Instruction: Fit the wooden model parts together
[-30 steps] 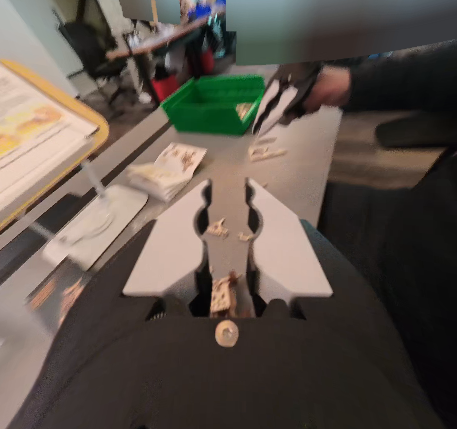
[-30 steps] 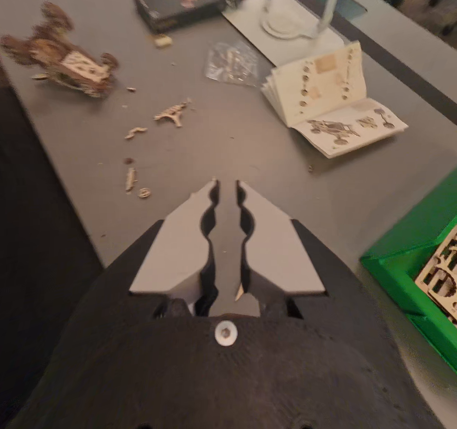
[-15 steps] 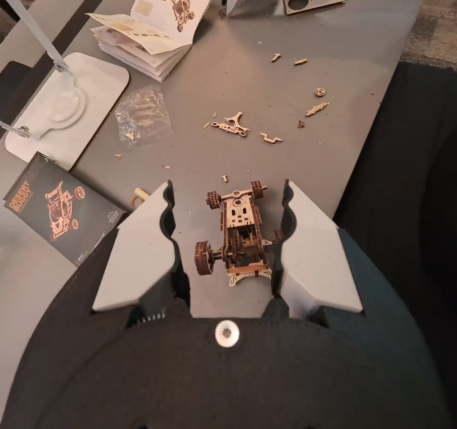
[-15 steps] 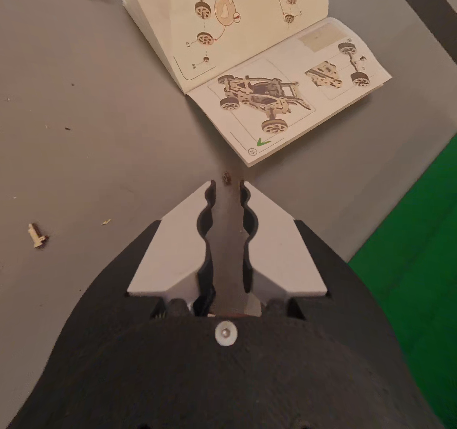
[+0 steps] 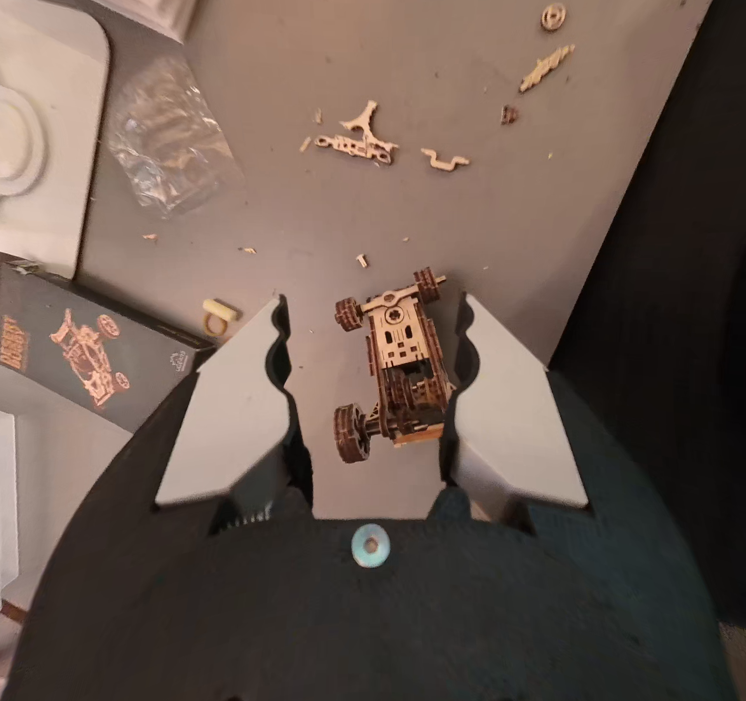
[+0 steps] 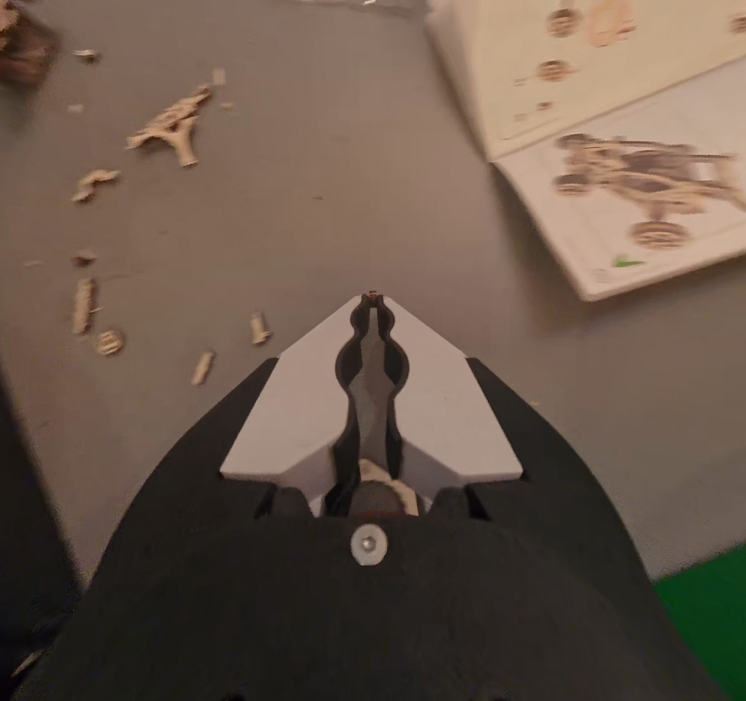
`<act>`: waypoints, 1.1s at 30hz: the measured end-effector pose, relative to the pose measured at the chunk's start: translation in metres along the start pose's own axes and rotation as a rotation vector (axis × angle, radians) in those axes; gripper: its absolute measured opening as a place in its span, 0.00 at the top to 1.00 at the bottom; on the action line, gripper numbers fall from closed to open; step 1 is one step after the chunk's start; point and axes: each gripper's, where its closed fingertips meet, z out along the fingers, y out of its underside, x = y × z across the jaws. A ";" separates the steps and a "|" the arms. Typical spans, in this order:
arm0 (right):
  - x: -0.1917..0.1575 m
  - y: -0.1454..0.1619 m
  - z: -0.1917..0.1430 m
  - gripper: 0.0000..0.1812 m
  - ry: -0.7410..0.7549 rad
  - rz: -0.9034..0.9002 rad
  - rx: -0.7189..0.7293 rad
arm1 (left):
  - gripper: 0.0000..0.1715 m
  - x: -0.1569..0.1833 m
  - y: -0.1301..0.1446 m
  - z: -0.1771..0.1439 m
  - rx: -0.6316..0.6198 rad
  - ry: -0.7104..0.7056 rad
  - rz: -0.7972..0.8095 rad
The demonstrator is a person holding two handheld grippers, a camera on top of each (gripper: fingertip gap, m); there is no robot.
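A part-built wooden buggy (image 5: pixel 397 362) lies on the grey table (image 5: pixel 403 217), and shows blurred at the top left of the right wrist view (image 6: pixel 20 35). My left gripper (image 5: pixel 371 298) is open around the buggy; its right finger (image 5: pixel 496 407) is against the buggy's side and the left finger stands apart. My right gripper (image 6: pixel 373 298) is shut, with a tiny dark wooden piece (image 6: pixel 373 292) pinched at its tips above the table. Loose parts lie beyond the buggy: a Y-shaped piece (image 5: pixel 355 140), a wavy piece (image 5: pixel 444 161), a toothed strip (image 5: pixel 547 68) and a small disc (image 5: pixel 554 16).
A black kit box (image 5: pixel 80 346), a clear plastic bag (image 5: pixel 169 144) and a white lamp base (image 5: pixel 40 116) lie left of the buggy. An open instruction booklet (image 6: pixel 605 116) lies right of my right gripper, a green bin (image 6: pixel 706 621) nearer right. The table edge (image 5: pixel 605 237) runs close on the right. Left tips to right tips: about 30 centimetres. The small disc (image 5: pixel 554 16) lies around 15 centimetres away from my right fingertips.
My left gripper has come closer to the buggy and stays open. My right gripper has shut on the tiny piece that lay by the booklet and has moved away from the booklet.
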 end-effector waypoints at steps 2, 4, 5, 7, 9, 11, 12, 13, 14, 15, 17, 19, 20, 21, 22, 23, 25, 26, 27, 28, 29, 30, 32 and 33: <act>-0.024 0.003 -0.001 1.00 -0.083 -0.001 -0.024 | 0.52 0.001 0.007 0.008 -0.082 0.013 0.028; -0.038 0.006 -0.001 1.00 -0.129 -0.002 -0.038 | 0.49 0.004 0.015 0.016 -0.168 0.041 0.052; -0.043 0.006 -0.001 1.00 -0.142 -0.009 -0.036 | 0.47 0.004 0.019 0.020 -0.208 0.047 0.061; -0.050 0.004 0.000 0.99 -0.155 -0.023 -0.028 | 0.48 0.007 0.027 0.024 -0.270 0.083 0.068; -0.056 0.003 0.002 1.00 -0.165 -0.041 -0.019 | 0.49 0.010 0.033 0.027 -0.312 0.120 0.067; -0.061 0.002 0.003 1.00 -0.176 -0.054 -0.010 | 0.50 0.008 0.040 0.031 -0.348 0.122 0.073; -0.062 0.001 0.003 1.00 -0.178 -0.056 -0.005 | 0.53 0.008 0.042 0.033 -0.361 0.132 0.077; -0.063 0.001 0.003 1.00 -0.181 -0.055 0.001 | 0.55 0.007 0.044 0.033 -0.379 0.125 0.086; -0.064 0.001 0.004 1.00 -0.186 -0.054 0.003 | 0.55 0.007 0.045 0.034 -0.396 0.119 0.104; -0.064 0.002 0.005 1.00 -0.189 -0.054 0.005 | 0.58 0.008 0.045 0.035 -0.401 0.120 0.115; -0.064 0.003 0.005 1.00 -0.197 -0.052 0.010 | 0.60 0.009 0.046 0.040 -0.399 0.130 0.099; -0.065 0.003 0.004 1.00 -0.208 -0.044 0.019 | 0.60 0.009 0.043 0.042 -0.379 0.143 0.078; -0.065 0.003 0.003 1.00 -0.215 -0.040 0.023 | 0.60 0.010 0.043 0.043 -0.378 0.148 0.075; -0.065 0.003 0.002 1.00 -0.223 -0.035 0.028 | 0.59 0.010 0.043 0.045 -0.377 0.156 0.068; -0.066 0.002 0.001 1.00 -0.233 -0.028 0.033 | 0.60 0.011 0.041 0.046 -0.368 0.168 0.063; -0.067 0.002 0.001 1.00 -0.249 -0.021 0.034 | 0.60 0.011 0.040 0.047 -0.364 0.180 0.064; -0.070 0.002 -0.001 0.99 -0.281 -0.008 0.033 | 0.60 0.011 0.040 0.049 -0.357 0.213 0.043; -0.070 0.002 -0.001 0.99 -0.290 0.000 0.031 | 0.60 0.011 0.040 0.050 -0.349 0.229 0.024; -0.071 0.003 -0.001 0.99 -0.299 0.008 0.023 | 0.60 0.011 0.041 0.051 -0.341 0.246 0.014; -0.072 0.005 0.000 0.99 -0.320 0.018 0.009 | 0.60 0.012 0.040 0.052 -0.335 0.260 0.010; -0.073 0.007 0.000 0.99 -0.340 0.035 -0.005 | 0.60 0.013 0.040 0.053 -0.330 0.271 -0.002; -0.073 0.010 0.002 0.99 -0.346 0.050 -0.017 | 0.60 0.013 0.040 0.053 -0.324 0.281 -0.007; -0.068 0.016 0.005 0.99 -0.331 0.062 -0.048 | 0.60 0.012 0.039 0.055 -0.302 0.297 -0.030; -0.066 0.014 0.006 0.95 -0.326 0.063 -0.037 | 0.61 0.011 0.038 0.055 -0.286 0.299 -0.049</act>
